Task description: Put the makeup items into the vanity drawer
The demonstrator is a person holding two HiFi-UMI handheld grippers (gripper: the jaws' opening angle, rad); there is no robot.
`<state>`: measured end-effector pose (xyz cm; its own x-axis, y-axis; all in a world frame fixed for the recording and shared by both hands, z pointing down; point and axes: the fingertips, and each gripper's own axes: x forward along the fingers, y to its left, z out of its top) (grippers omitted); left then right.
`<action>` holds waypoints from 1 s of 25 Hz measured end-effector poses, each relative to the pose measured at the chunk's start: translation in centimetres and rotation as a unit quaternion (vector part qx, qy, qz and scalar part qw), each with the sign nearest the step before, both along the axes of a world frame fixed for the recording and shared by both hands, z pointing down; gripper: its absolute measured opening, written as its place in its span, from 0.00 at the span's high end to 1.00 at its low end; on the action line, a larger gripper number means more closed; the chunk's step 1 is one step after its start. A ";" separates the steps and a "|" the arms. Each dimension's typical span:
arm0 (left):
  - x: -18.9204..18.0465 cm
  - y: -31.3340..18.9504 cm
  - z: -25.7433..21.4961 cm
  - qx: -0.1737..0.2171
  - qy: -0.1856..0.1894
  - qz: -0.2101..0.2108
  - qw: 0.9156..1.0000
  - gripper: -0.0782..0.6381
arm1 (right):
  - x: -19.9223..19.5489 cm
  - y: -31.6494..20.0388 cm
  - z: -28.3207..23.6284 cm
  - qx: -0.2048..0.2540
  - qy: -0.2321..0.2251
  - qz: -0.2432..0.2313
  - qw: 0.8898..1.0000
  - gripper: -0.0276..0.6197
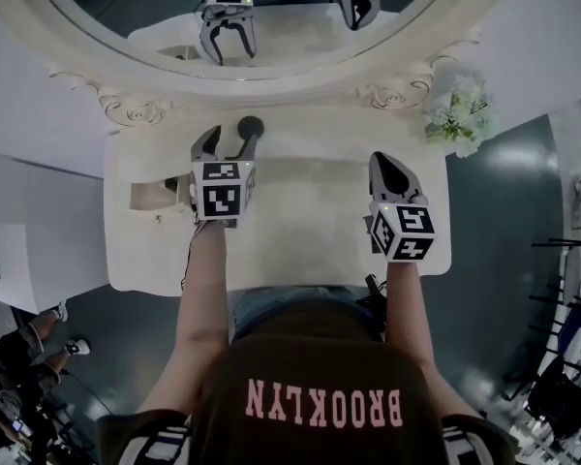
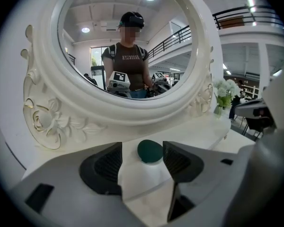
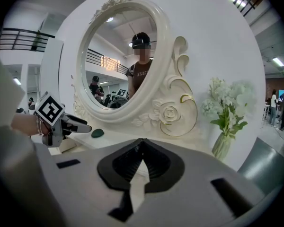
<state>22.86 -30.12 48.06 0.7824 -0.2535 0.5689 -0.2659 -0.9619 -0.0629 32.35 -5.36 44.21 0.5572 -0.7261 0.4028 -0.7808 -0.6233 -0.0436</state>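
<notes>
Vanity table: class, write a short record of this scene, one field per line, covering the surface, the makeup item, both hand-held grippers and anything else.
Surface: white vanity table, oval mirror behind
Makeup item: dark green round item, on the top near the mirror frame
Left: left hand-held gripper, jaws apart, holding nothing, item just ahead
Right: right hand-held gripper, jaws together, holding nothing
Other: flowers at the right corner

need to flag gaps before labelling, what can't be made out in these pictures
- Drawer: what is inside, head view, too small and shaded.
- Dark green item: what kind it is, too small in every view.
- Vase base: right gripper view, hidden behind the right gripper.
- Mirror top: head view, cut off by the upper edge.
</notes>
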 end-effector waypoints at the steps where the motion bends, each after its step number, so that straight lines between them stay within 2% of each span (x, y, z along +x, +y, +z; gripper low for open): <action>1: 0.5 0.2 0.3 0.001 -0.003 0.001 1.000 0.55 | 0.4 0.5 0.2 0.000 -0.003 0.005 1.000 0.96; 6: 2.3 1.4 1.9 -0.010 -0.028 0.013 0.999 0.55 | 1.9 2.9 1.3 -0.002 -0.017 0.031 0.999 0.96; 10: 3.1 1.3 3.3 0.000 -0.048 0.019 0.999 0.55 | 2.3 4.0 2.4 -0.002 -0.031 0.047 0.998 0.96; 15: 3.1 1.3 3.2 -0.003 -0.054 0.013 0.998 0.55 | 2.1 4.6 3.2 -0.004 -0.040 0.055 0.998 0.96; 16: 2.9 1.2 3.2 0.002 -0.054 0.009 0.999 0.63 | 2.0 4.6 3.2 -0.004 -0.041 0.055 0.998 0.96; 17: 2.8 1.0 3.2 0.009 -0.053 0.005 0.999 0.82 | 1.9 4.5 3.3 -0.003 -0.041 0.054 0.998 0.96; 25: 1.7 0.8 1.8 0.025 -0.032 -0.005 0.999 0.83 | 0.7 4.0 3.3 0.003 -0.047 0.043 0.998 0.96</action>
<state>24.59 -29.28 49.81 0.7420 -0.2902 0.6043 -0.2685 -0.9546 -0.1288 33.07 -1.36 47.52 0.5782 -0.6789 0.4524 -0.7162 -0.6880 -0.1172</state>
